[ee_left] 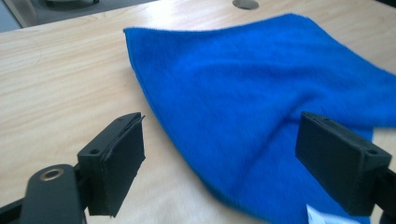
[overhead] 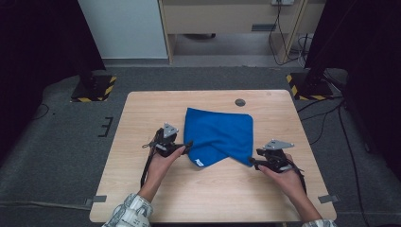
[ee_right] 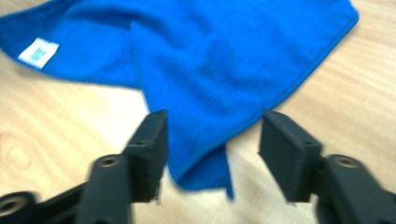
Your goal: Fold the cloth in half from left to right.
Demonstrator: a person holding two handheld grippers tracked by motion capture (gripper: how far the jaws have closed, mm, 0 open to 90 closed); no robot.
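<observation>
High view: blue cloth (overhead: 218, 135) on table (overhead: 142, 113); left tool (ee_left: 219, 163) and right tool (ee_right: 212, 156) gape, holding nothing.

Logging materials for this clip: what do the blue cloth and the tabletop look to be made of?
The blue cloth looks like microfibre or terry: matte, fuzzy pile, soft creases, a stitched edge and a small white label. The table looks like light wood or wood-look laminate: pale streaked grain, smooth with a slight sheen. Which of the two, I cannot tell.
</observation>
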